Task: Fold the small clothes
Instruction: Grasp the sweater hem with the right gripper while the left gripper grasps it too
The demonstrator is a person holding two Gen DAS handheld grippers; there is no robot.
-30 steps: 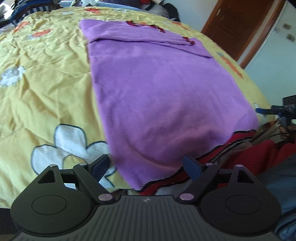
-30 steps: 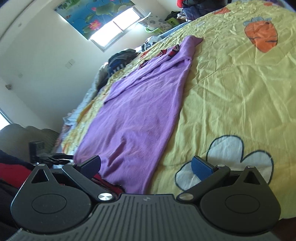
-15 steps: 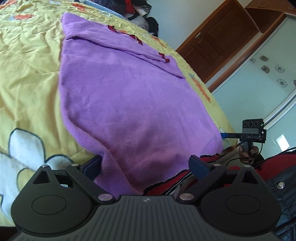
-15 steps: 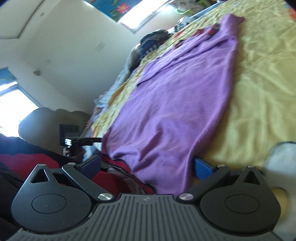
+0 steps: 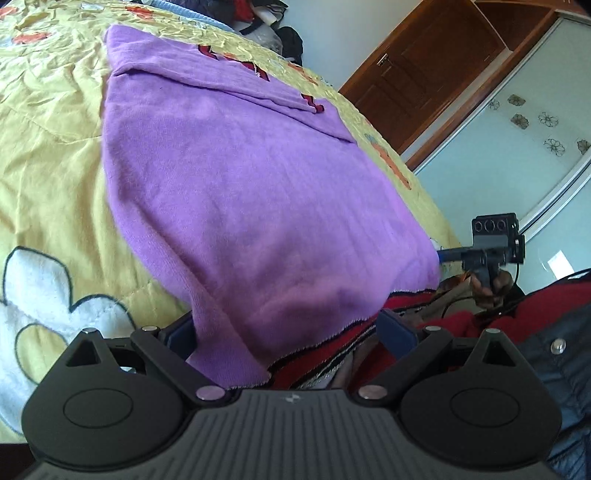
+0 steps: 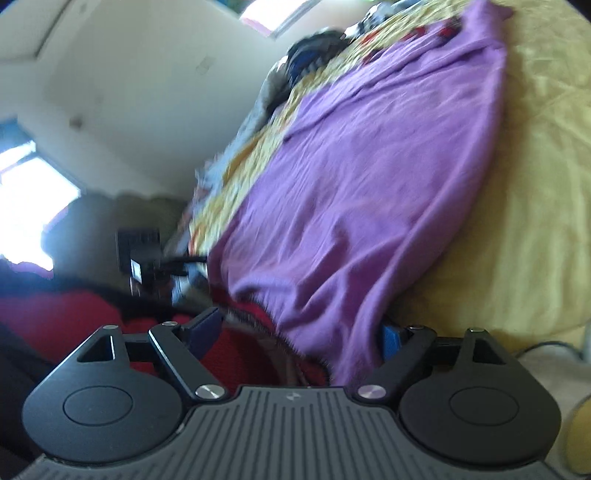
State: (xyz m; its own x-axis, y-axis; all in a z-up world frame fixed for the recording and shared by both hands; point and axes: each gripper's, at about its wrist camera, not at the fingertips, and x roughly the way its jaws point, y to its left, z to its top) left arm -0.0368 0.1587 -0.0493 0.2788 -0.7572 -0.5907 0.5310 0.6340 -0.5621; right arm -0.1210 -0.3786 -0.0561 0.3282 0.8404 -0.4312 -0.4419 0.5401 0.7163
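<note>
On the yellow flowered bedspread (image 5: pixel 48 155), purple garment (image 5: pixel 236 192); both jaws wide, seemingly astride its hem

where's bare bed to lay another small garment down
Bare yellow bedspread lies left of the purple garment, down to the white flower print. Crowded: the clothes pile at the far edge, and the near hem, where both grippers' jaws sit.

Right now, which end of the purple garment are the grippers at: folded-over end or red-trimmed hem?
The red-trimmed hem of the purple garment, hanging off the bed's edge between both open grippers. The folded-over end lies far up the yellow bedspread.
</note>
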